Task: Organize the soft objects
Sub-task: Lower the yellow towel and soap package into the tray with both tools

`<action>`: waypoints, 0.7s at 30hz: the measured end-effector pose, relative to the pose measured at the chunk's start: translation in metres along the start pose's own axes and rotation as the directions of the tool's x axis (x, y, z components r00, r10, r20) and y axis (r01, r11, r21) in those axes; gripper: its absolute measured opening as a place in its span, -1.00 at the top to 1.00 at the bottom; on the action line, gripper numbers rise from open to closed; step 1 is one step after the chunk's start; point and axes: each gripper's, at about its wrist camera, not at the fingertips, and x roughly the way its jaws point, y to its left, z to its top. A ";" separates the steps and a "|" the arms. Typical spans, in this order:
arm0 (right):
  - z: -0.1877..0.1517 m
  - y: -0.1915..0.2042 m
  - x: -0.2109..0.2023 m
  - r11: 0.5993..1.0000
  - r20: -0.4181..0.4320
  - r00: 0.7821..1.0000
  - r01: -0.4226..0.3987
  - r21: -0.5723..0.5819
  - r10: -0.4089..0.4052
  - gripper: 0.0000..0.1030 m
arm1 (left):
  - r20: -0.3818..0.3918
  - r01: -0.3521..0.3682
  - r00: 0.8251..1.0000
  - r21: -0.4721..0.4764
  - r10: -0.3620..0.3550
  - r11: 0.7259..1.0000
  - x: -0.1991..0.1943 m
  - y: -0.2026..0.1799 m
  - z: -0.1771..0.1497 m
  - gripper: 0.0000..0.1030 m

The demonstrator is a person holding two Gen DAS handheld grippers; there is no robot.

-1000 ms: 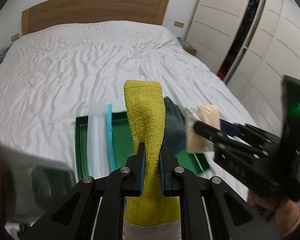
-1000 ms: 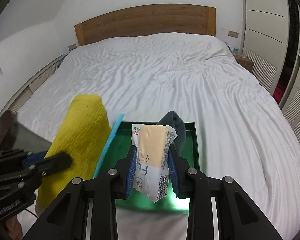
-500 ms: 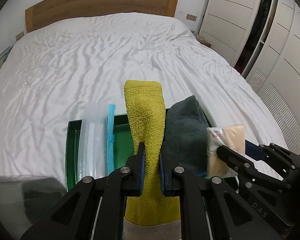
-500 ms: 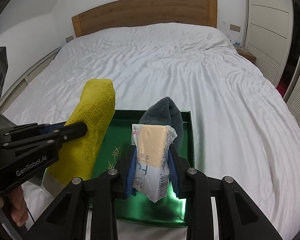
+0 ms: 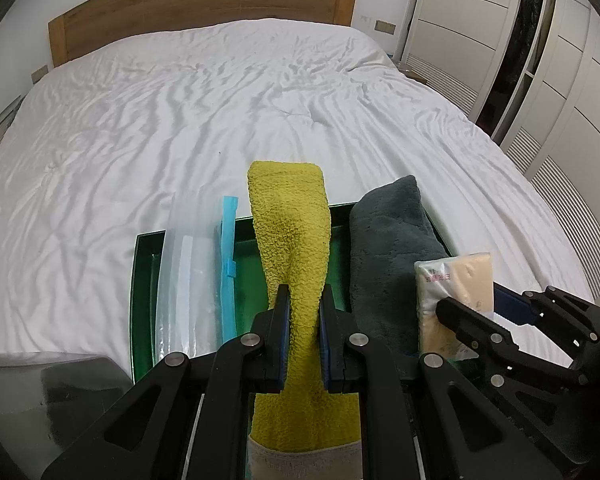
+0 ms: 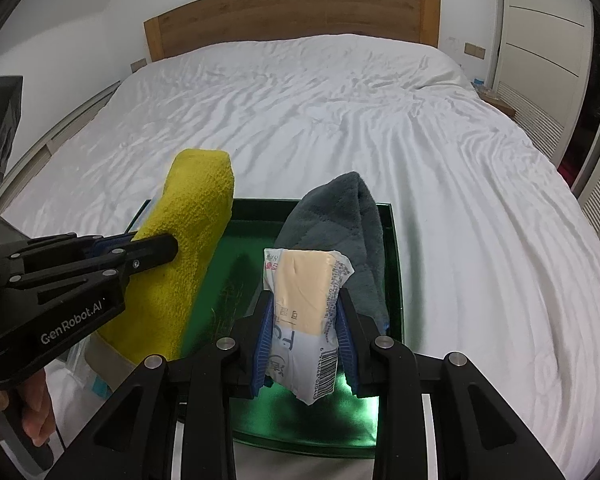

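My left gripper (image 5: 304, 312) is clamped on a rolled yellow towel (image 5: 290, 232), held above the green tray's (image 5: 142, 264) middle. My right gripper (image 6: 305, 320) pinches a tissue packet (image 6: 304, 300) over the tray's near right part. A dark grey towel (image 6: 340, 220) lies along the tray's right side; a clear zip bag (image 5: 188, 276) with a blue seal lies along its left. The tray sits on a white bed (image 5: 180, 92), wooden headboard (image 6: 292, 12) far behind.

You are in a home bedroom: wide bed (image 5: 220, 100) under rumpled white sheets, wooden headboard (image 5: 204, 4), white panelled wardrobe (image 5: 480, 28) along the right wall.
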 end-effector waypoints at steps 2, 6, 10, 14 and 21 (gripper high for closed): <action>0.001 0.000 0.004 1.000 -0.003 1.000 0.002 -0.004 -0.002 0.43 | -0.001 0.000 1.000 0.003 0.000 1.000 0.001 0.000 0.000 0.81; 0.003 0.001 0.009 1.000 -0.006 1.000 0.007 -0.005 -0.007 0.43 | -0.001 0.000 1.000 0.004 0.000 1.000 0.002 0.000 0.000 0.81; 0.001 0.003 0.014 1.000 -0.012 1.000 0.011 -0.008 -0.011 0.43 | -0.006 -0.003 1.000 0.007 0.003 1.000 0.003 0.001 0.000 0.81; 0.000 0.004 0.018 1.000 -0.015 1.000 0.012 -0.008 -0.012 0.44 | -0.010 -0.007 1.000 0.016 0.008 1.000 0.006 0.001 -0.001 0.81; 0.000 0.003 0.024 1.000 -0.021 1.000 0.017 -0.005 -0.017 0.44 | -0.018 -0.014 1.000 0.027 0.014 1.000 0.011 0.000 -0.001 0.81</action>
